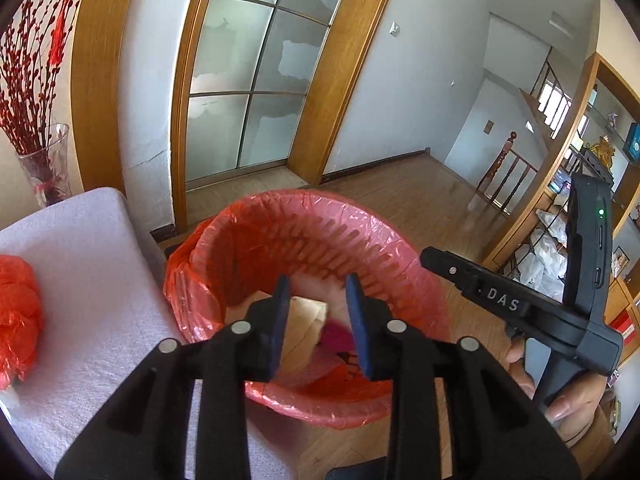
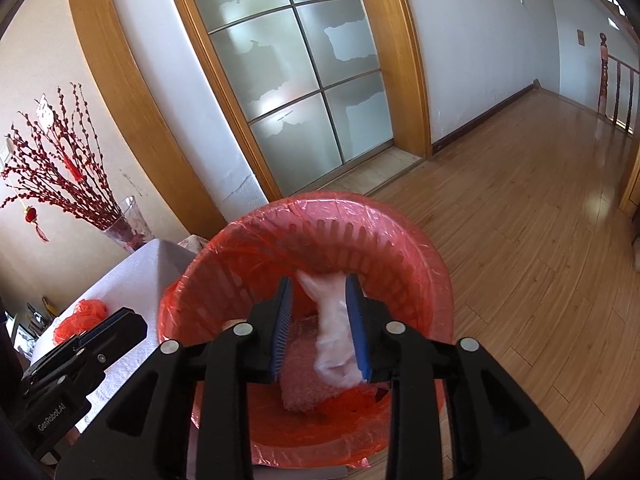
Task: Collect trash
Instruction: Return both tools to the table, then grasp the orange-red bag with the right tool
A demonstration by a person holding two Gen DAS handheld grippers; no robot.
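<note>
1 lined bin, 2 grippers over it: left, right.

Right tongs, parted, with white plastic wrap between them above the red-lined bin.

I see a red slotted bin lined with a translucent red bag. My left gripper and right gripper are black with blue pads. Between the right one's pads is a whitish plastic scrap. Inside the bin lie pale bubble wrap and brown cardboard. The table is covered in white cloth, with a crumpled red-orange bag on it. Red twigs stand in a clear vase.
</note>
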